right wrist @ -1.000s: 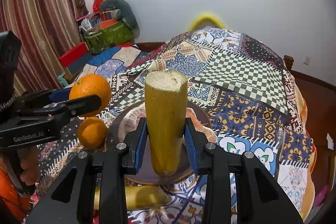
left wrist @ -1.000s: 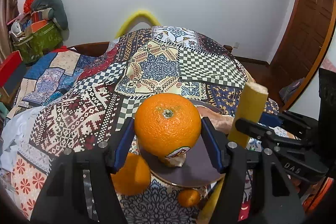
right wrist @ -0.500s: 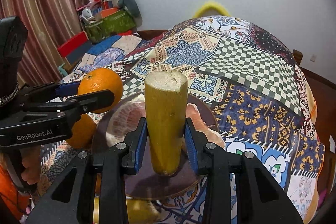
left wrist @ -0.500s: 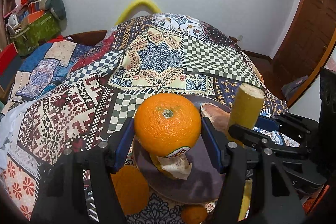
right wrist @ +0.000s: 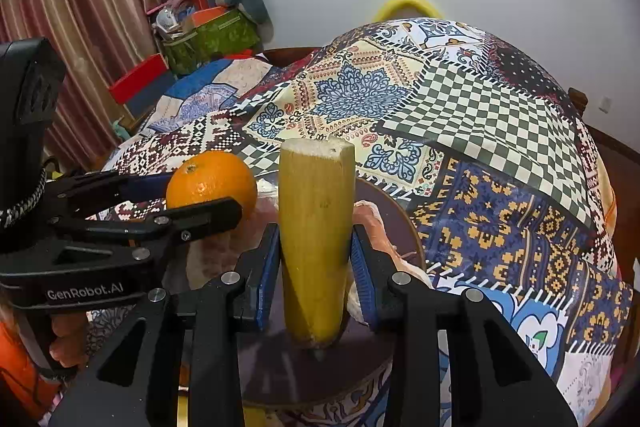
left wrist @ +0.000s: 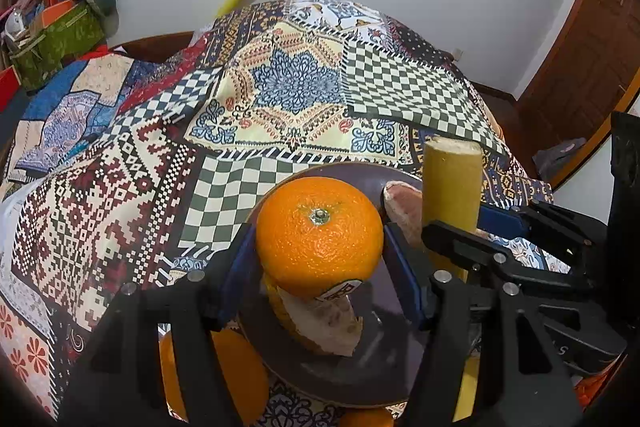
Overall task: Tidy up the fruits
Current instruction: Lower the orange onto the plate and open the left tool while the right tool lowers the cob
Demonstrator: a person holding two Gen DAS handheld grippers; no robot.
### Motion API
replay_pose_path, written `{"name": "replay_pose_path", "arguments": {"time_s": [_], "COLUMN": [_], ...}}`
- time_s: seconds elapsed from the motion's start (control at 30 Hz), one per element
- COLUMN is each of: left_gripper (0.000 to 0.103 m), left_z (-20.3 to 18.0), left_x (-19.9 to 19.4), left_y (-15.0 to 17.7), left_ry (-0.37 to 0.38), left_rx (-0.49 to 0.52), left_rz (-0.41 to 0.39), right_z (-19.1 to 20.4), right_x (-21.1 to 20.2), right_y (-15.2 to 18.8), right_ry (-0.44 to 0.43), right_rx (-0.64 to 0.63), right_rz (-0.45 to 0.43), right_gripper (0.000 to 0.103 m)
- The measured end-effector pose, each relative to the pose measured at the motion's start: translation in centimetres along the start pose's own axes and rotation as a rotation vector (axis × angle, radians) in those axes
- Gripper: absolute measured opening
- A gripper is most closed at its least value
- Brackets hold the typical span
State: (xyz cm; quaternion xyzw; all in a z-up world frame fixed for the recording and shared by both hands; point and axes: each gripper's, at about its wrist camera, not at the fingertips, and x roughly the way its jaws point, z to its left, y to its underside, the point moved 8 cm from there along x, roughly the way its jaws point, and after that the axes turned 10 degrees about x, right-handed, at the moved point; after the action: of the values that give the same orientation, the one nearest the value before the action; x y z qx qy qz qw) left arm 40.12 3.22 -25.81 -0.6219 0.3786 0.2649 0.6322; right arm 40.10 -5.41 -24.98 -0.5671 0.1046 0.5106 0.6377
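L gripper (left wrist: 320,251) clenched on orange (left wrist: 319,235) over dark plate (left wrist: 384,355), R gripper (right wrist: 314,273) at its 3 o'clock clenched on upright banana piece (right wrist: 316,243), 2nd orange (left wrist: 240,375) at plate's 8 o'clock on quilt (left wrist: 120,195)

A: Where does the left wrist view sit?
B: Behind the left claw (left wrist: 320,259), close above the dark plate (left wrist: 360,379), angled down toward the far wall.
A: And the right?
B: Behind the right claw (right wrist: 316,267), facing likewise. Both share the plate (right wrist: 280,371), patchwork cloth (left wrist: 296,95) and each other's claw.
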Motion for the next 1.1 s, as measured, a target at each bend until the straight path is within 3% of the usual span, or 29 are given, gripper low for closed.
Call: {"name": "replay_pose_path", "arguments": {"time_s": [0.5,1.1], "left_gripper": [0.064,0.064], "left_z": [-0.3,1.4], "left_x": [0.2,-4.0], "left_y": [0.4,0.2], "left_ry": [0.020,-0.038], "left_rx": [0.013,0.001], "left_rz": [0.021,-0.070], "right_z": [-0.4,-0.9], "right_x": [-0.3,0.0], "right_y": [0.3,0.6], "right_ry": [-0.032,0.012], "right_rx": [0.032,0.028], "right_rz": [-0.001,0.011], "right_gripper": [0.032,0.032]}}
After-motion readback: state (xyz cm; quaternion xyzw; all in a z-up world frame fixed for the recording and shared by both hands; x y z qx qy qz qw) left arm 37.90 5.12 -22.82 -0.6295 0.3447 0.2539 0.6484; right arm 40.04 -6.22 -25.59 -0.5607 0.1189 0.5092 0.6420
